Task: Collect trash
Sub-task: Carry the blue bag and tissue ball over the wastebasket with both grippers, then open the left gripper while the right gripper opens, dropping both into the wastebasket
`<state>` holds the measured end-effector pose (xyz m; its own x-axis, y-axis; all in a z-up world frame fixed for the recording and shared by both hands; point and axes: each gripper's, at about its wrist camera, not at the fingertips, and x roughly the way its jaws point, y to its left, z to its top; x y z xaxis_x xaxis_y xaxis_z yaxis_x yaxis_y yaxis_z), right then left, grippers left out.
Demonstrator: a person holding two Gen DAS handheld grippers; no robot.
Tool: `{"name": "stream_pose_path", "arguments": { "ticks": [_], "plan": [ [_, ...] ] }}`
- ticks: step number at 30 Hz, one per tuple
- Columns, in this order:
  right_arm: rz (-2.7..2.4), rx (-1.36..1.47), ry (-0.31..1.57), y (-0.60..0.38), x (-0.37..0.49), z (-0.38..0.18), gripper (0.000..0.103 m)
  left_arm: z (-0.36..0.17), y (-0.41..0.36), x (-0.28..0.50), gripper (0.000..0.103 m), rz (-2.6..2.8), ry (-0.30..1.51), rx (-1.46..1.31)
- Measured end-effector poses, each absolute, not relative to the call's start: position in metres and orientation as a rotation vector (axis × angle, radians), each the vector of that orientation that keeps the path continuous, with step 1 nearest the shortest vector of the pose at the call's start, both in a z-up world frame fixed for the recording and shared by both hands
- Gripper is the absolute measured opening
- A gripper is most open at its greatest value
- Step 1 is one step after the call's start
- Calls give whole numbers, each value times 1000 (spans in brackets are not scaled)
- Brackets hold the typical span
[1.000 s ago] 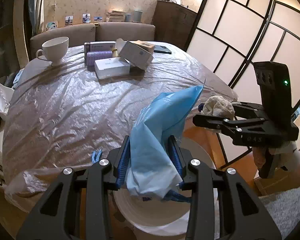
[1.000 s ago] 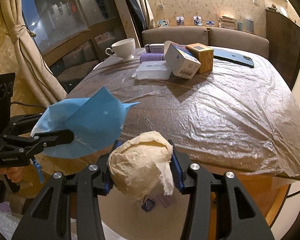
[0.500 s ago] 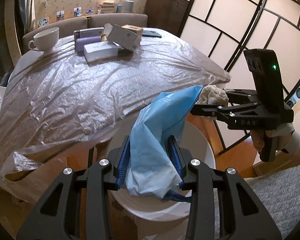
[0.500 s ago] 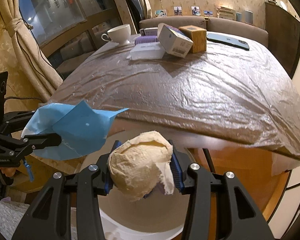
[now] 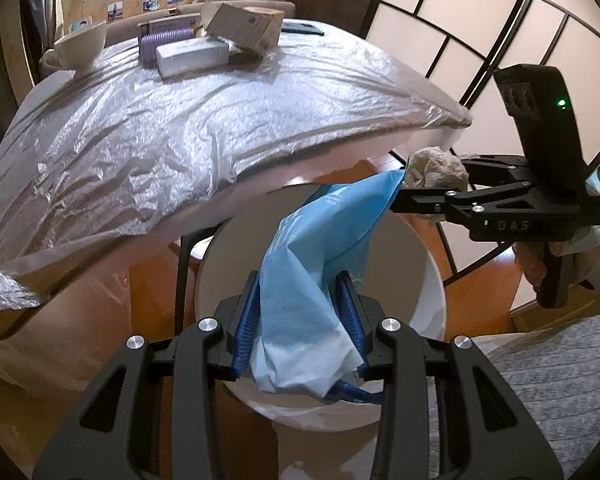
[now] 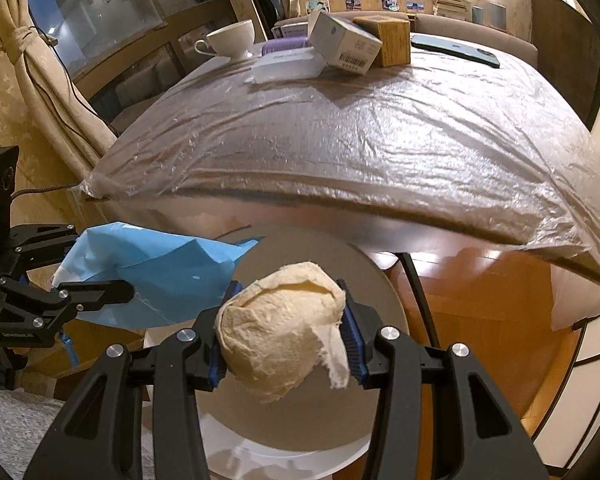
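The left gripper (image 5: 300,312) clamped a blue wrapper (image 5: 316,256) and the right gripper (image 6: 286,328) a crumpled tissue (image 6: 280,328), both above the white bin (image 5: 428,280) beside the table's edge (image 5: 180,216).

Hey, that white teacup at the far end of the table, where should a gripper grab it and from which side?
Take the white teacup by its rim, from above: it stands upright with its mouth open, and its bowl looks too wide for the jaws. Its handle faces left, away from the boxes.
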<state>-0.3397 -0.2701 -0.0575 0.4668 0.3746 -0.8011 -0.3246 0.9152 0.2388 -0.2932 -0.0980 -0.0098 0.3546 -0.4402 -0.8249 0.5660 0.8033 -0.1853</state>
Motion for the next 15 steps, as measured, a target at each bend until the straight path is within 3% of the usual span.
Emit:
{"name": "stream_pose_path", "arguments": {
  "ticks": [15],
  "plan": [
    [440,35,1056,-263,-335,-82,45,-39,-103,-285,40,-555,1077,165]
  ]
}}
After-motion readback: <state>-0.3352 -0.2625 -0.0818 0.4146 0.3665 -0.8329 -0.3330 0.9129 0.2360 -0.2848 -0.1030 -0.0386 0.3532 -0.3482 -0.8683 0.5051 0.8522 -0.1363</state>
